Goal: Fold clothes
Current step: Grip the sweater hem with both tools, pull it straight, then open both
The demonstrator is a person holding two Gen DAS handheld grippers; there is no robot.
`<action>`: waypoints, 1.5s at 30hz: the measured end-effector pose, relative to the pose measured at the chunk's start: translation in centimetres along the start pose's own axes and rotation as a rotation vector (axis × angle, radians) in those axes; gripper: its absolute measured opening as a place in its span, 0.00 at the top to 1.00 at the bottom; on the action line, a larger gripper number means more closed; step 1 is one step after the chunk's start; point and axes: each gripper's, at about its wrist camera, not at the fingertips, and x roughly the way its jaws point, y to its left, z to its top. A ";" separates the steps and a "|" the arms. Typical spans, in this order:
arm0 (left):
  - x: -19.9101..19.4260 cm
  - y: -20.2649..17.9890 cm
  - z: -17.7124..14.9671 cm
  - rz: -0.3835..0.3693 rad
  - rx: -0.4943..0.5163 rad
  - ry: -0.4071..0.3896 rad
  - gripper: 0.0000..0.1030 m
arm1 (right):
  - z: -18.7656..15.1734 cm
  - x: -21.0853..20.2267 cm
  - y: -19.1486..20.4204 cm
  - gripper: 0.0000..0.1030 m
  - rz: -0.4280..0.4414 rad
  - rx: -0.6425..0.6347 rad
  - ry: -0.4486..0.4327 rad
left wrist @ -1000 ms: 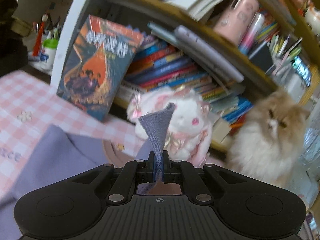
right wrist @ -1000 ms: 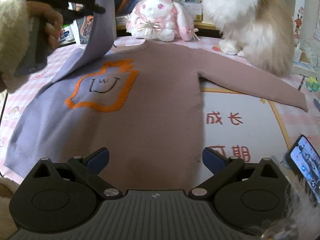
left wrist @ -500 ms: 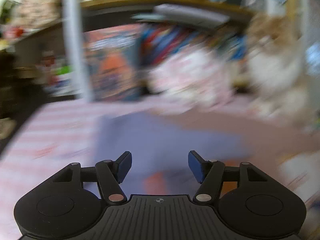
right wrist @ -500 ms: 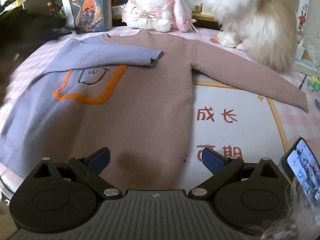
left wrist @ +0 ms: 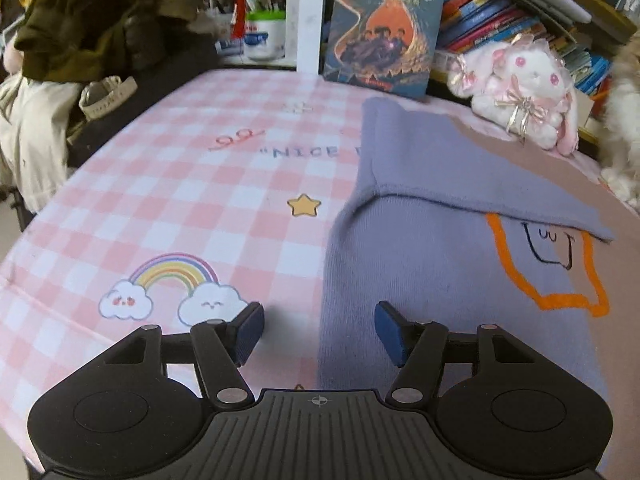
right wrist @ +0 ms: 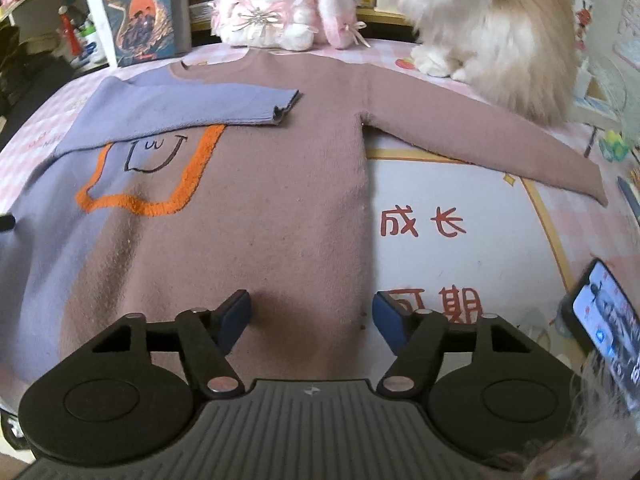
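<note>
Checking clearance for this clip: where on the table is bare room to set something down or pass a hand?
Free: the pink checked cloth left of the sweater, around the rainbow print; also the white mat between the sweater's body, its outstretched sleeve and the phone. Crowded: the far edge, with book, plush bunny and cat.

A pink checked table (left wrist: pixel 180 208) carries the sweater (right wrist: pixel 256 216), spread flat. A plush bunny (right wrist: pixel 272 8), cat (right wrist: pixel 488 28), book (left wrist: pixel 384 28) and phone (right wrist: pixel 608 320) sit along its edges.

Lived-in home room, crammed bookshelf (left wrist: pixel 500 20), plush rabbit (right wrist: pixel 276 12), fluffy cat (right wrist: pixel 492 24), pink gingham tablecloth (left wrist: pixel 180 200)
</note>
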 end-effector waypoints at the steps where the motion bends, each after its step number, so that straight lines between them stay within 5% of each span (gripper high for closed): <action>1: 0.1 0.1 0.0 -0.014 -0.007 -0.003 0.57 | 0.1 0.0 -0.1 0.45 -0.004 0.019 -0.004; 2: 0.1 0.3 0.0 -0.030 -0.016 -0.004 0.81 | 0.1 -0.1 -0.2 0.51 -0.014 0.041 -0.011; 3: 0.1 0.5 0.0 -0.046 -0.024 -0.002 0.91 | 0.2 -0.1 -0.3 0.59 -0.019 0.059 -0.016; 7: 0.1 1.1 0.0 -0.090 -0.020 -0.005 0.96 | 0.7 0.1 0.1 0.91 -0.015 0.092 -0.025; 22: 0.4 11.9 3.1 0.070 -0.044 -0.042 0.96 | 1.2 1.2 11.6 0.91 0.158 0.005 -0.006; 36: 1.0 14.1 3.0 -0.005 0.007 -0.033 0.92 | 0.1 0.5 15.0 0.91 0.075 0.019 -0.026; 40: -0.4 13.7 3.4 0.010 0.024 -0.063 0.85 | -0.2 0.2 15.4 0.89 0.047 0.030 -0.025; 45: -3.8 11.5 3.3 -0.048 0.091 -0.174 0.52 | -0.5 -1.6 15.1 0.63 0.020 0.097 -0.049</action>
